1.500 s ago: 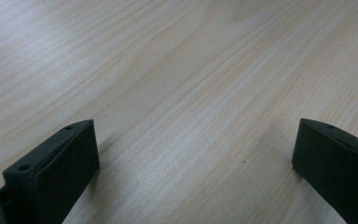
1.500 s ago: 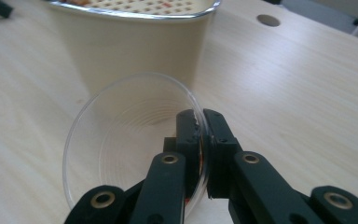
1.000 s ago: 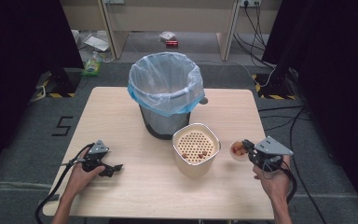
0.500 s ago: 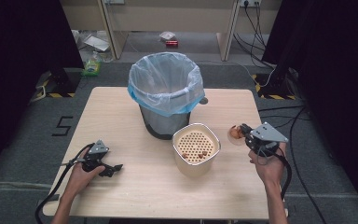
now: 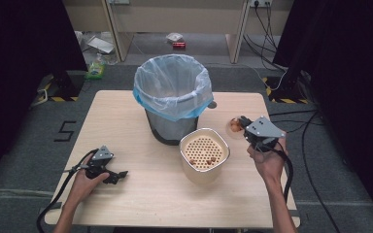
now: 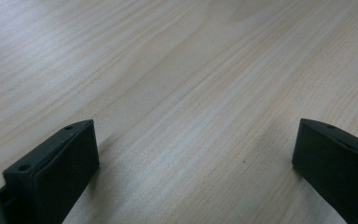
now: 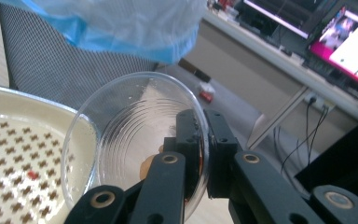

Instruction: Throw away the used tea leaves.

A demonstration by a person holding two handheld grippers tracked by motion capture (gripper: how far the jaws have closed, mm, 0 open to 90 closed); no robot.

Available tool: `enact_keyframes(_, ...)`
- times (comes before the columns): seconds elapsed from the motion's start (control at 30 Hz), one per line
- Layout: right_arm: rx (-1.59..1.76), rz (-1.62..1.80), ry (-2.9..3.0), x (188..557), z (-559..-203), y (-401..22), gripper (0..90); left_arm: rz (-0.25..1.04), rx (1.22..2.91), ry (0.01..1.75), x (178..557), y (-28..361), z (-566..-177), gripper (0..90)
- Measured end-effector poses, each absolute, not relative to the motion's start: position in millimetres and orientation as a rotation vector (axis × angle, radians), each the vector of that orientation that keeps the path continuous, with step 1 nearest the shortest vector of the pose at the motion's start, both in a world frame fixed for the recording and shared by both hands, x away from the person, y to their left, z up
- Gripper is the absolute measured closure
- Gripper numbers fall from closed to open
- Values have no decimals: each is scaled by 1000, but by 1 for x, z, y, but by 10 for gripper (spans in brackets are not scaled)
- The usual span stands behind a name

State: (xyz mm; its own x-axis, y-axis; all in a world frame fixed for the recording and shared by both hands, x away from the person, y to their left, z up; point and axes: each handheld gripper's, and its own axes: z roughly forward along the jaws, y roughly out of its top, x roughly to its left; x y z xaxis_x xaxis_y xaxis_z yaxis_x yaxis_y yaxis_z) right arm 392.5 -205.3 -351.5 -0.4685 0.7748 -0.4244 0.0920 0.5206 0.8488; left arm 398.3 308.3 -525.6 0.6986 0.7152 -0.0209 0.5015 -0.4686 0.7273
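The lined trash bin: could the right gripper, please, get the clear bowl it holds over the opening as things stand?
Probably yes. The right gripper is shut on the clear bowl by its rim, lifted off the table, and nothing stands between it and the trash bin; the perforated container sits lower, beside that path.

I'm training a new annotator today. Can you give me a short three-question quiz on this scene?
1. True or false: the right claw is shut on the rim of the clear bowl.
2. Which stands nearer the person: A) the lined waste bin, or B) the cream strainer basket?
3. In a few words, what is between the jaws of the left claw?

Key: 1 true. 2 B. 3 Nothing; the jaws stand open over the bare wooden table.
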Motion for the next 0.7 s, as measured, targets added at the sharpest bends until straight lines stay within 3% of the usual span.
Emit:
enact_keyframes(0.37,421,808,1822,394,-344,-164,868,372,2168,925,398,308,-526,0)
enact_keyframes(0.7,73,536,1701,376,-369,-130,872,372,2168,925,398,308,-526,0)
